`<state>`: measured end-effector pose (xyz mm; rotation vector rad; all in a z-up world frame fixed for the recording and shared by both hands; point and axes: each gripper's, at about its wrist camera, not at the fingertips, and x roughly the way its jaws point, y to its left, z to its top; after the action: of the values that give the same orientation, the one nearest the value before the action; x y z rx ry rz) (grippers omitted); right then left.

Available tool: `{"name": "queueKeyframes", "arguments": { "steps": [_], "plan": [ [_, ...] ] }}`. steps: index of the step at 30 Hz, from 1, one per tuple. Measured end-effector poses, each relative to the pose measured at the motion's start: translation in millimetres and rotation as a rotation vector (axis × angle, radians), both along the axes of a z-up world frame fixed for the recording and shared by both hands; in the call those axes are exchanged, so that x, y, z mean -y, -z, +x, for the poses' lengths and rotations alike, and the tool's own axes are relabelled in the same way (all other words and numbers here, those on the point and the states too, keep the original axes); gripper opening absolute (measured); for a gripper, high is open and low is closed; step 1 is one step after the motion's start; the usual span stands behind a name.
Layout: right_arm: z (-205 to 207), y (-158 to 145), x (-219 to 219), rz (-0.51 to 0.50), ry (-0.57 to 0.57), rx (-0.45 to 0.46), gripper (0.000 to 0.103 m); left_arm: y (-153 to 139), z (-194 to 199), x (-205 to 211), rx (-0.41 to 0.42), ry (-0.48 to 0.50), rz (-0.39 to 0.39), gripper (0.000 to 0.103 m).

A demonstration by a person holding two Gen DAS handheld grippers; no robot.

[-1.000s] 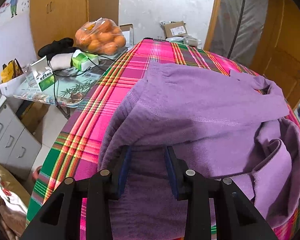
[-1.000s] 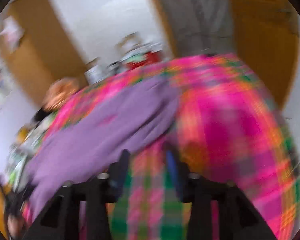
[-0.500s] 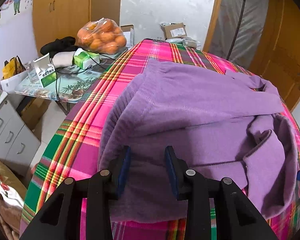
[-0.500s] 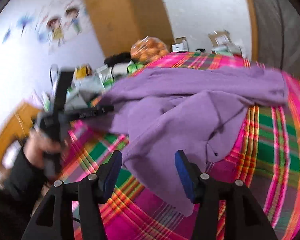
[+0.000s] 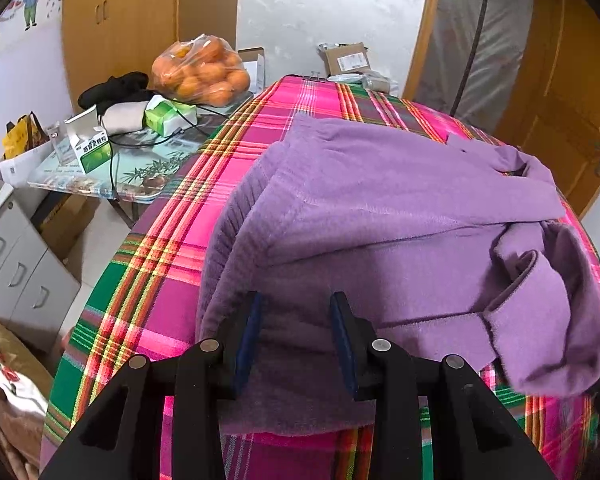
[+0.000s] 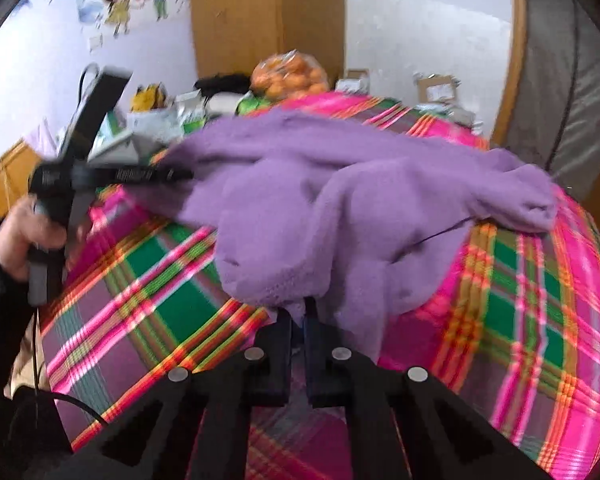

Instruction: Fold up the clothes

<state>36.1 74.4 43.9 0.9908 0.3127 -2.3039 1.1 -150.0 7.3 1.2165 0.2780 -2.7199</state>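
Note:
A purple fleece garment (image 5: 380, 216) lies partly folded on a table with a pink, green and yellow plaid cloth (image 5: 172, 248). My left gripper (image 5: 296, 312) is open and empty, its jaws hovering over the garment's near hem. In the right wrist view my right gripper (image 6: 298, 320) is shut on a hanging edge of the purple garment (image 6: 340, 208). The left gripper (image 6: 156, 176) also shows there, held by a hand at the garment's far left edge.
A low side table (image 5: 112, 168) left of the plaid table holds a bag of oranges (image 5: 200, 68), boxes, cables and dark clothes. Grey drawers (image 5: 16, 272) stand at the near left. A wooden door (image 5: 568, 92) is at the right.
My right gripper has closed on the garment's near edge; it was open half a second ago. My left gripper has drawn back slightly toward the near hem, still open.

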Motion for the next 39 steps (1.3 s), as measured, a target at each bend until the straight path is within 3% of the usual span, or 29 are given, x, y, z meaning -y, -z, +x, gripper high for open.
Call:
{"name": "queueKeyframes", "arguments": {
  "steps": [6, 10, 15, 20, 22, 23, 27, 29, 34, 39],
  "plan": [
    [-19.0, -51.8, -87.7, -0.167, 0.242, -0.111, 0.005, -0.2, 0.3, 1.5, -0.001, 0.001, 0.008, 0.036],
    [-23.8, -78.6, -180.7, -0.252, 0.527, -0.177, 0.005, -0.4, 0.5, 1.9, -0.001, 0.001, 0.007, 0.036],
    [-19.0, -80.1, -296.1, -0.341, 0.866, -0.178, 0.005, -0.5, 0.3, 1.3, -0.001, 0.0, 0.007, 0.037],
    [-12.0, -55.9, -359.4, -0.364, 1.1, -0.123, 0.015, -0.5, 2.1, 1.5, -0.004, 0.009, 0.008, 0.037],
    [-6.8, -49.3, -368.1, -0.373, 1.134, -0.116, 0.037, -1.0, 4.8, 1.4, -0.008, 0.019, 0.005, 0.037],
    [-4.4, -46.5, -369.7, -0.379, 1.143, -0.111, 0.04, -2.2, 7.4, 1.1, -0.013, 0.023, 0.003, 0.037],
    [0.3, -48.9, -328.5, -0.362, 0.942, -0.114, 0.042, -9.8, 28.2, 6.6, -0.056, 0.015, 0.01, 0.037],
    [-4.1, -47.9, -284.1, -0.321, 0.758, -0.103, 0.043, -14.3, 40.7, 12.2, -0.078, -0.01, 0.008, 0.037],
    [-18.7, -31.1, -186.8, -0.22, 0.419, -0.035, 0.05, -19.6, 68.1, 38.1, -0.111, -0.112, 0.038, 0.056],
    [-15.5, -7.2, -112.9, -0.052, 0.168, -0.014, 0.052, -6.6, 71.7, 54.9, -0.068, -0.14, 0.117, 0.06]
  ]
}}
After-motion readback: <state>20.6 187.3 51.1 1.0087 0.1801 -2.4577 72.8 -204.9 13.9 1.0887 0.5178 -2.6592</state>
